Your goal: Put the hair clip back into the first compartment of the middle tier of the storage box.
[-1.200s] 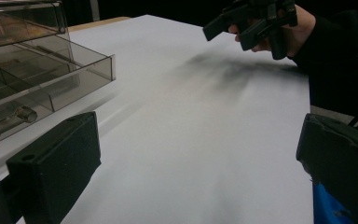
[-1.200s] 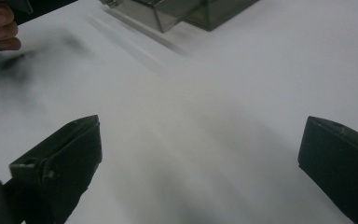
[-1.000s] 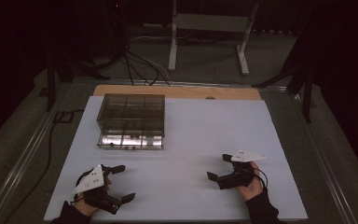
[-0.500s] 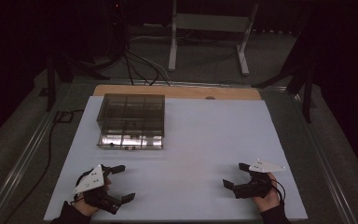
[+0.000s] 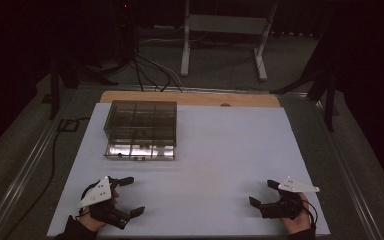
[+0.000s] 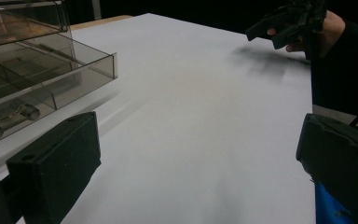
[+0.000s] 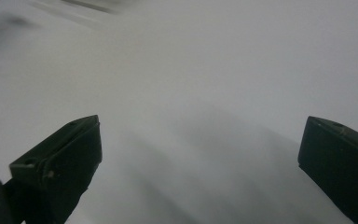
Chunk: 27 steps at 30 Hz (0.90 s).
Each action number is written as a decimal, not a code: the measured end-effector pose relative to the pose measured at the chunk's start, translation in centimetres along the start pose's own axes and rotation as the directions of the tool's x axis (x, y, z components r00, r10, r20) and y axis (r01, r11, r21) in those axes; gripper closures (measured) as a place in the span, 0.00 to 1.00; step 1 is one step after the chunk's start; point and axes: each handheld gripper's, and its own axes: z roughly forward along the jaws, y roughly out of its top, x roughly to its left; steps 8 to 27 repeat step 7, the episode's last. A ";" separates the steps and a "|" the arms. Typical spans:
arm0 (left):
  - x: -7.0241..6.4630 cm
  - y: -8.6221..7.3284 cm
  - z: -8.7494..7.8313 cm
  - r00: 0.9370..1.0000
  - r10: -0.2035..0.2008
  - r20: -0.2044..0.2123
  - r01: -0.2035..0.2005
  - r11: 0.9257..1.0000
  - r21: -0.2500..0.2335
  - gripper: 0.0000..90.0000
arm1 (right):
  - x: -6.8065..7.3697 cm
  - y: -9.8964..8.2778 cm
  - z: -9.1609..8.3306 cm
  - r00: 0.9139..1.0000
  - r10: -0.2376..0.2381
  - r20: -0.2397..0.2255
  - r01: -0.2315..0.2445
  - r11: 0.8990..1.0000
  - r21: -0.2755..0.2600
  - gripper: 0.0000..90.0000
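High view: left gripper [image 5: 131,196] sits lower left of the frame, fingers spread wide, nothing btwn them, held over the white worktop [image 5: 220,150]. Right gripper [image 5: 263,194] is lower right, near the worktop's right edge, fingers also released and empty; well apart from the left one.

Clear smoky drawer box [image 5: 141,129] stands upper left of centre on the worktop, its bottom drawer pulled out toward the person, w/ small metal parts [image 5: 130,156] lying in it. Box is apart from both grippers, nearer the left one.

Left gripper view: the two black fingers [image 6: 56,163] rise from the bottom corners w/ bare white sheet btwn them; drawer box [image 6: 32,70] at upper left, open drawer holding a small metal cylinder [image 6: 28,111]; right gripper [image 6: 272,32] in a hand, upper right.

Right gripper view: fingers [image 7: 60,158] wide apart over blurred white worktop [image 7: 191,93].
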 end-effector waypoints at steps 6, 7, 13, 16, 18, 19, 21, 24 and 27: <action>0.0 0.0 0.0 1.000 -0.001 0.003 0.001 1.000 0.005 0.01 | 0.1 -0.2 -0.1 1.000 -0.007 0.001 0.007 1.000 0.012 0.00; 0.0 0.0 0.1 1.000 -0.002 0.003 0.002 1.000 0.002 0.01 | 0.1 -0.2 0.0 1.000 -0.006 -0.001 0.006 1.000 0.012 0.00; 0.0 0.0 0.1 1.000 -0.002 0.003 0.002 1.000 0.002 0.01 | 0.1 -0.2 0.0 1.000 -0.006 -0.001 0.006 1.000 0.012 0.00; 0.0 0.0 0.1 1.000 -0.002 0.003 0.002 1.000 0.002 0.01 | 0.1 -0.2 0.0 1.000 -0.006 -0.001 0.006 1.000 0.012 0.00; 0.0 0.0 0.1 1.000 -0.002 0.003 0.002 1.000 0.002 0.01 | 0.1 -0.2 0.0 1.000 -0.006 -0.001 0.006 1.000 0.012 0.00; 0.0 0.0 0.1 1.000 -0.002 0.003 0.002 1.000 0.002 0.01 | 0.1 -0.2 0.0 1.000 -0.006 -0.001 0.006 1.000 0.012 0.00; 0.0 0.0 0.1 1.000 -0.002 0.003 0.002 1.000 0.002 0.01 | 0.1 -0.2 0.0 1.000 -0.006 -0.001 0.006 1.000 0.012 0.00; 0.0 0.0 0.1 1.000 -0.002 0.003 0.002 1.000 0.002 0.01 | 0.1 -0.2 0.0 1.000 -0.006 -0.001 0.006 1.000 0.012 0.00; 0.0 0.0 0.1 1.000 -0.002 0.003 0.002 1.000 0.002 0.01 | 0.1 -0.2 0.0 1.000 -0.006 -0.001 0.006 1.000 0.012 0.00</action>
